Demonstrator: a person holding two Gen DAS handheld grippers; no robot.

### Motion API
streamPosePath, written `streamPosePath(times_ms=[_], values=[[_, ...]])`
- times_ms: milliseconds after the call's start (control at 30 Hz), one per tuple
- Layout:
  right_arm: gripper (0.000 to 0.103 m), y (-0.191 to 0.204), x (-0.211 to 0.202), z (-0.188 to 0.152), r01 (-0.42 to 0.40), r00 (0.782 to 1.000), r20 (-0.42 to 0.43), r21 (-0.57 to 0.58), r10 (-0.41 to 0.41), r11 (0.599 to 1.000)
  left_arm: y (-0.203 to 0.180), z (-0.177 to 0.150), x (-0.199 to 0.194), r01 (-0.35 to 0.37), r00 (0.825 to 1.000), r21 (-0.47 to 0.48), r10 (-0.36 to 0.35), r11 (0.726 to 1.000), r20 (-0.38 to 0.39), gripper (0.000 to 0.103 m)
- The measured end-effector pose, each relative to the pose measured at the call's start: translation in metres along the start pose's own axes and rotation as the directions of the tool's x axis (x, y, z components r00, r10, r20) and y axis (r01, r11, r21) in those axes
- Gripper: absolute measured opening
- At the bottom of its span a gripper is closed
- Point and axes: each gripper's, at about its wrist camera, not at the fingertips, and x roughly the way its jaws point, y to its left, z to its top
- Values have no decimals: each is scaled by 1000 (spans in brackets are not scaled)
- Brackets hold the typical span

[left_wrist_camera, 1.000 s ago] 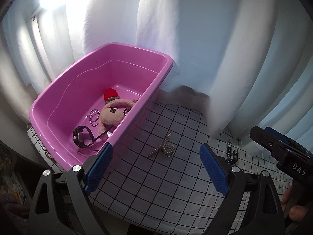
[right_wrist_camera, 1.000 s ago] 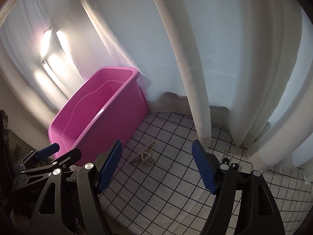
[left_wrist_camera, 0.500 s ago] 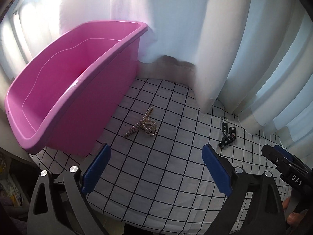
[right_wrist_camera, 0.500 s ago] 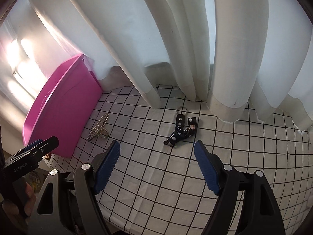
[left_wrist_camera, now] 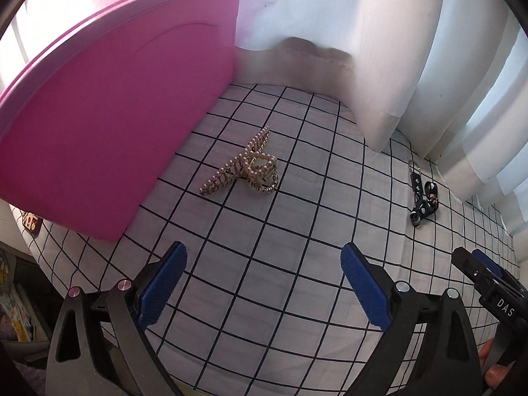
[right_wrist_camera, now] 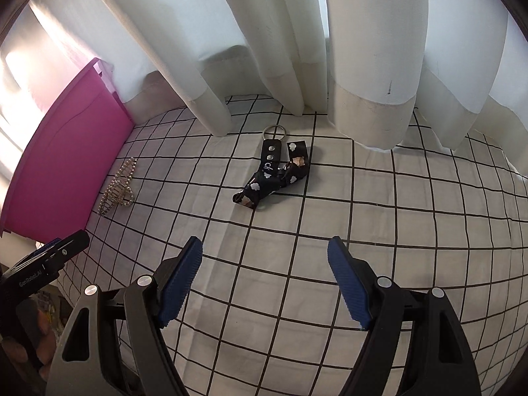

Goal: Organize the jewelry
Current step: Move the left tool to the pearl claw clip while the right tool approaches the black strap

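Note:
A pearl hair claw (left_wrist_camera: 242,166) lies on the checked cloth right of the pink tub (left_wrist_camera: 109,105); it also shows in the right wrist view (right_wrist_camera: 117,186). A black patterned strap with a key ring (right_wrist_camera: 275,171) lies near the curtain, small in the left wrist view (left_wrist_camera: 422,198). My left gripper (left_wrist_camera: 264,283) is open and empty, low over the cloth, short of the hair claw. My right gripper (right_wrist_camera: 264,280) is open and empty, short of the black strap. The tub's inside is hidden.
White curtains (right_wrist_camera: 363,49) hang along the back and touch the cloth. The pink tub (right_wrist_camera: 62,161) stands at the left. The checked cloth (left_wrist_camera: 264,297) covers the table; its edge drops off at the lower left, with clutter below (left_wrist_camera: 19,313).
Both grippers have dropped lower and moved closer to the table. The left view swung off the tub's inside to the hair claw; the right view swung right to the black strap.

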Motion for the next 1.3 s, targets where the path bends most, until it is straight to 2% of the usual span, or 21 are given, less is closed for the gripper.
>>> streamPosePath(times_ms=[567,800,1100,1300], values=[[75,3,55,29,31,999,26,24,-32,999,3,29,70,-37,999,5,37,999,37,93],[75,6,71,42,80,996,34,16,-81,997,1,42,84,-60,996,26,58,998,69,93],[75,16,85,49,180,982,78,-58,-175,982,1,47,100,-80,996,29,78,996,53,94],[81,17,91,46,206,974,113,-87,-196,975,4,48,104,-73,995,-8,74,997,69,98]])
